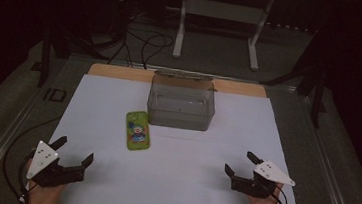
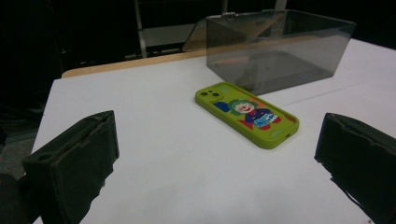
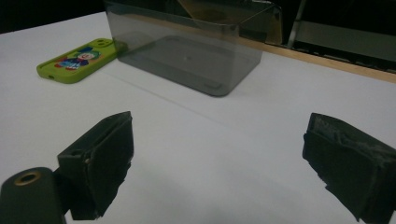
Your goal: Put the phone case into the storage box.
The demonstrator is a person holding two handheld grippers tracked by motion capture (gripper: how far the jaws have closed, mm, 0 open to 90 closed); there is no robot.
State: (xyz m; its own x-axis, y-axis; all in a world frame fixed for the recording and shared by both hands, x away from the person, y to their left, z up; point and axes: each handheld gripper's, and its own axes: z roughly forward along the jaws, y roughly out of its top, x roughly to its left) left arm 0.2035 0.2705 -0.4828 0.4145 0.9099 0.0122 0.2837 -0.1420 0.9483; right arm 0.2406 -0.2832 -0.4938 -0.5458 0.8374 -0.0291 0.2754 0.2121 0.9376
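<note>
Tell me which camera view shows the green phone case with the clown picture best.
The left gripper view: the green rubbery phone case with the clown picture lies close and sharp. The high view shows it small; the right gripper view shows it distant, at an angle.

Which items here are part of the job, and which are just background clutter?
In play:
- green phone case with a clown print
- smoky clear plastic box, lid open
- left hand-held gripper and right hand-held gripper, both open

Lying about:
- white metal stand behind the table
- black cables on the floor
</note>
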